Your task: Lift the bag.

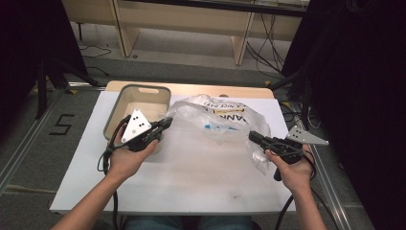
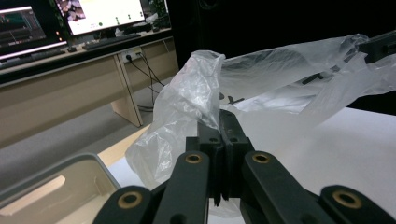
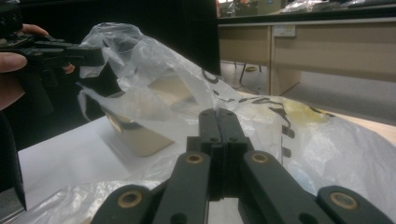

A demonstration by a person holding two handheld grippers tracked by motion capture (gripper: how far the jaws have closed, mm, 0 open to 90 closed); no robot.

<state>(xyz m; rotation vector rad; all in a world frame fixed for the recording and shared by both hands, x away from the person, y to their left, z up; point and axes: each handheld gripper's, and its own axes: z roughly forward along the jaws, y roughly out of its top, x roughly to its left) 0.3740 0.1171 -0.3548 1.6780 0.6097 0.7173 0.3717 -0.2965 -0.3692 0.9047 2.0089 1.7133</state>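
The clear plastic bag (image 1: 218, 117) hangs stretched over the white table (image 1: 191, 177), pinched at either end: left gripper (image 1: 167, 122) clamped tight on one edge, right gripper (image 1: 253, 136) on the other. The grey bin (image 1: 125, 100) beside it looks empty, so spreading or bagging seems barely begun.

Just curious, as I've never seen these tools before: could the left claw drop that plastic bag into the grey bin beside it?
Probably yes. The left claw is shut on the plastic bag right at the grey bin, whose open top has nothing across it. But the right claw grips the bag's other end.
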